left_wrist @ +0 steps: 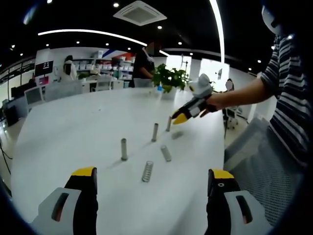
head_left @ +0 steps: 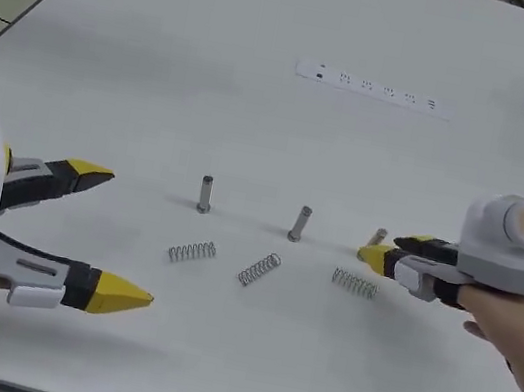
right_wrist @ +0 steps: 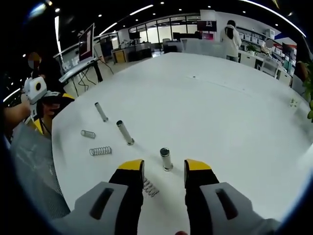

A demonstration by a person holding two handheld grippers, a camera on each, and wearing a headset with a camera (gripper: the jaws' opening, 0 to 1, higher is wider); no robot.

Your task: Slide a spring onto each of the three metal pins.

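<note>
Three short metal pins stand upright in a row on the white table: left pin (head_left: 206, 193), middle pin (head_left: 300, 222), right pin (head_left: 377, 241). Three loose springs lie in front of them: left spring (head_left: 192, 252), middle spring (head_left: 259, 269), right spring (head_left: 355, 284). My left gripper (head_left: 118, 234) is open wide and empty at the left, facing the row of pins (left_wrist: 123, 149). My right gripper (head_left: 384, 250) is open by a narrow gap, its tips beside the right pin (right_wrist: 166, 159), which stands just past the jaws. A spring (right_wrist: 150, 186) lies under its left jaw.
A white power strip (head_left: 373, 87) lies far back on the table (head_left: 165, 57). The person's striped sleeve (left_wrist: 288, 83) and hand hold the right gripper (left_wrist: 182, 116). People and desks stand far behind in the office.
</note>
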